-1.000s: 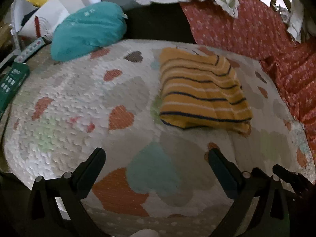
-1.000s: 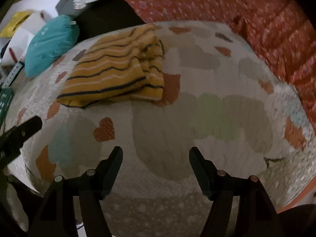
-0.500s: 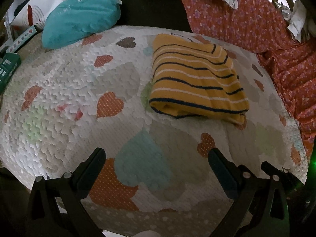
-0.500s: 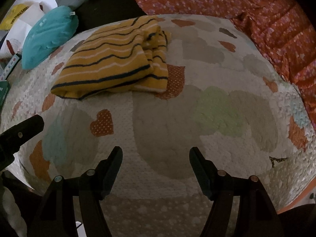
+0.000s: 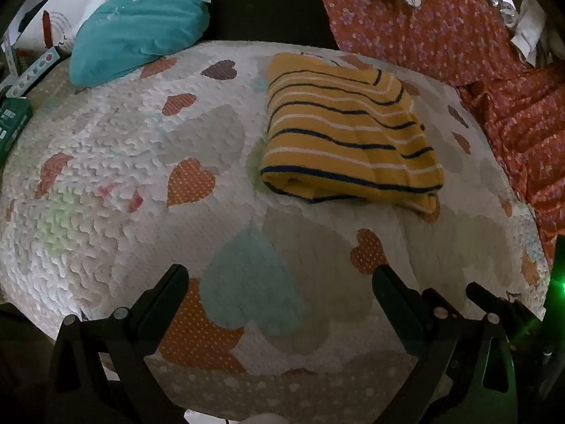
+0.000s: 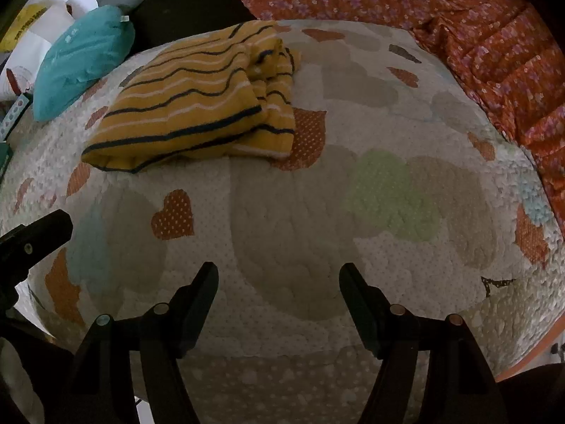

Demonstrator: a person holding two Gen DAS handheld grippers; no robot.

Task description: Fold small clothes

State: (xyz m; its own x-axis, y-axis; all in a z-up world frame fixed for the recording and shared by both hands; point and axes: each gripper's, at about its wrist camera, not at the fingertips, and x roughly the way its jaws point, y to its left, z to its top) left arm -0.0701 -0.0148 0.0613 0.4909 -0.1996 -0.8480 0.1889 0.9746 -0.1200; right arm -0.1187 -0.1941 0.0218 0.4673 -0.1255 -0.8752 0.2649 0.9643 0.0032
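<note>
A yellow garment with dark and white stripes [image 5: 346, 134] lies folded into a thick rectangle on the heart-patterned quilt [image 5: 116, 162]. In the right wrist view the same garment [image 6: 190, 106] sits at the upper left, its loose layered edge on the right. My left gripper [image 5: 280, 275] hangs open over bare quilt, well short of the garment, nothing between its fingers. My right gripper [image 6: 279, 274] is also open over bare quilt, below and to the right of the garment. One tip of the left gripper [image 6: 39, 228] pokes in at the left edge of the right wrist view.
A teal cushion [image 5: 137, 24] rests at the far left edge of the quilt. An orange-red flowered cloth [image 5: 501, 81] is bunched along the right side. White bags and a green box [image 5: 12, 123] stand beyond the left edge.
Both views have tilted slightly, so the garment sits a little higher and nearer in the frames. Both grippers stay open, and the garment has not moved on the quilt.
</note>
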